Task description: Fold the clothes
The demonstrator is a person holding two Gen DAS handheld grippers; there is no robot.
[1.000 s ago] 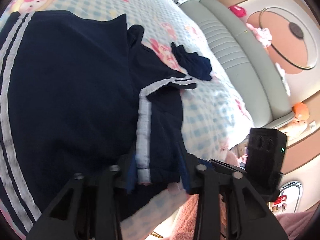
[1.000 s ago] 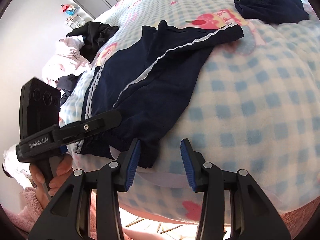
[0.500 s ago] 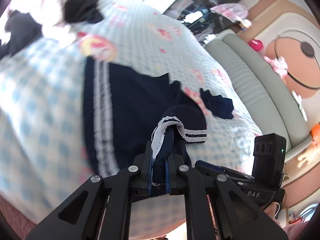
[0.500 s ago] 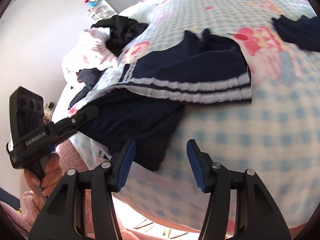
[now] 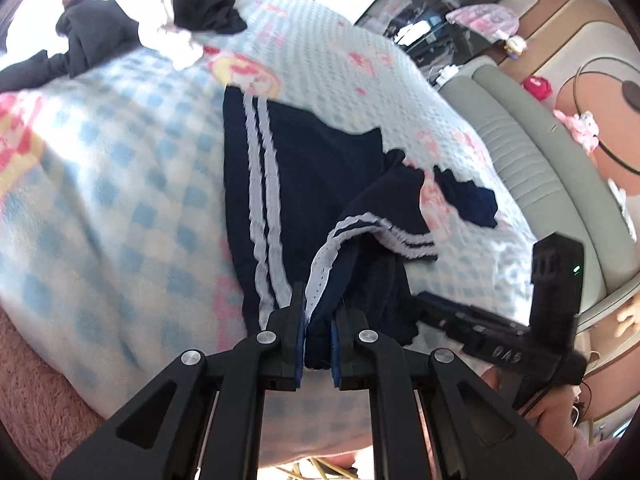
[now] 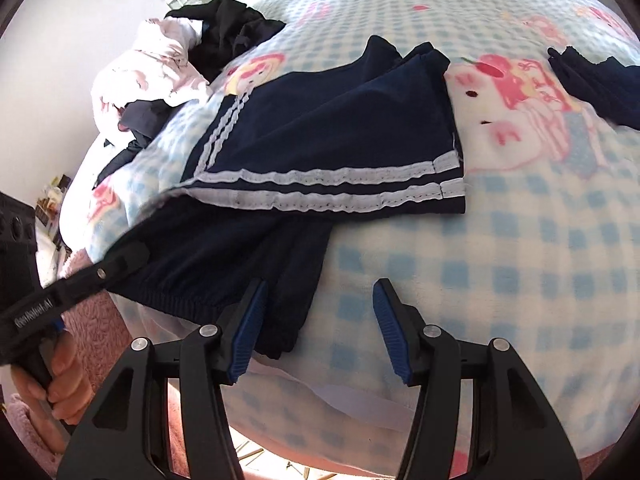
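Pinching navy skirt [image 5: 320, 184] hem, left claw [image 5: 316, 340]; stripes run lengthwise.

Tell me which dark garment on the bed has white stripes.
The navy skirt held by the left gripper; two white bands edge its hem. The small navy piece and the black clothes are plain.

Your left tongs [image 5: 316, 336] were wide open around the striped hem of the navy skirt [image 6: 332, 136] a second ago; now they've clamped on it and lifted it back over. Your right tongs [image 6: 316, 328] spread a bit wider, the folded hem now lying flat ahead.
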